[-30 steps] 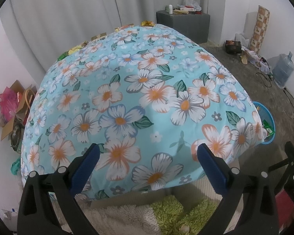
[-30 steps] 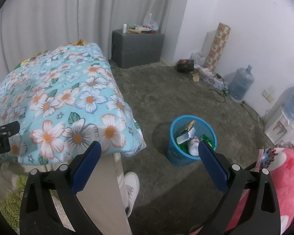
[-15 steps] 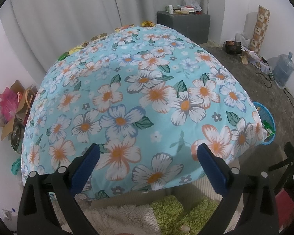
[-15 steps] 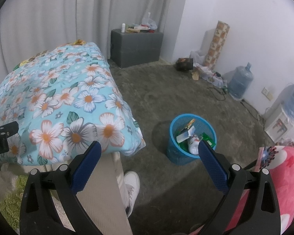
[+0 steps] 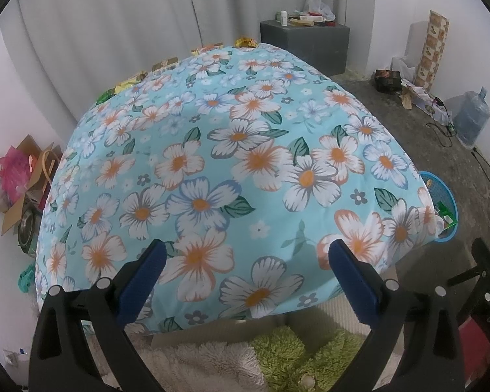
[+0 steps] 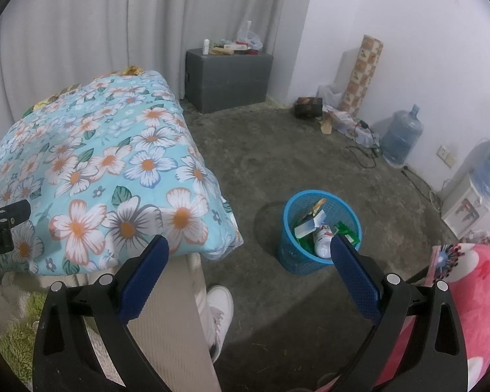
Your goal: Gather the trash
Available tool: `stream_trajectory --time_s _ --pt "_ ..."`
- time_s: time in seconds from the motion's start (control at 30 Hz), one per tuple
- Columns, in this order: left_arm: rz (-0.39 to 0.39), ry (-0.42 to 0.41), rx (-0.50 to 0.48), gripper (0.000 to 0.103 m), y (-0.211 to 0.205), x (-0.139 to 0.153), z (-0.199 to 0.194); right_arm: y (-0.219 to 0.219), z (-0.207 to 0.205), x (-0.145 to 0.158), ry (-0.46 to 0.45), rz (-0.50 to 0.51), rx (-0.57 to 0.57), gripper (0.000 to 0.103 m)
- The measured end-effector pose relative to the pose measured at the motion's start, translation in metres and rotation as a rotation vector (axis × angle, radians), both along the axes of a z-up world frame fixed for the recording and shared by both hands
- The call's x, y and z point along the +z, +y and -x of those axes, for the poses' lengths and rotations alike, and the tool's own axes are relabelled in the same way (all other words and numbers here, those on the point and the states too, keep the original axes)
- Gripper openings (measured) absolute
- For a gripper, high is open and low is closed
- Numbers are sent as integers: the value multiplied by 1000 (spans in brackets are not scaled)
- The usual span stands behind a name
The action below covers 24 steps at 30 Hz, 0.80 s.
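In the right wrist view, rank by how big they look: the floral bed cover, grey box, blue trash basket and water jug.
1. Light-blue floral bed cover
2. Dark grey box
3. Blue mesh plastic trash basket, close to the box; nearness makes this unsure
4. Clear blue water jug

We hold our right gripper (image 6: 249, 263) with jaws spread wide and empty above the grey concrete floor (image 6: 277, 150). A blue plastic mesh wastebasket (image 6: 320, 225) (wrappers and a white bottle inside) stands near the turquoise flowered bedspread (image 6: 107, 170).
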<state>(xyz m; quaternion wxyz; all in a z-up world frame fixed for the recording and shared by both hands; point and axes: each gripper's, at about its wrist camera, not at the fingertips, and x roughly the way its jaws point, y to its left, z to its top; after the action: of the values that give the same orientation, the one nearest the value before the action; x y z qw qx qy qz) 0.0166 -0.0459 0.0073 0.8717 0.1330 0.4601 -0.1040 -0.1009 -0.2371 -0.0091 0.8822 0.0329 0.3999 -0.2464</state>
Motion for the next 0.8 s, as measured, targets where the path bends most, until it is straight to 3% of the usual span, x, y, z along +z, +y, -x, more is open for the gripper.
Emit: stream_trajectory --time_s 0.8 --pt "5 0 -8 97 -5 4 0 -2 0 0 0 -2 0 95"
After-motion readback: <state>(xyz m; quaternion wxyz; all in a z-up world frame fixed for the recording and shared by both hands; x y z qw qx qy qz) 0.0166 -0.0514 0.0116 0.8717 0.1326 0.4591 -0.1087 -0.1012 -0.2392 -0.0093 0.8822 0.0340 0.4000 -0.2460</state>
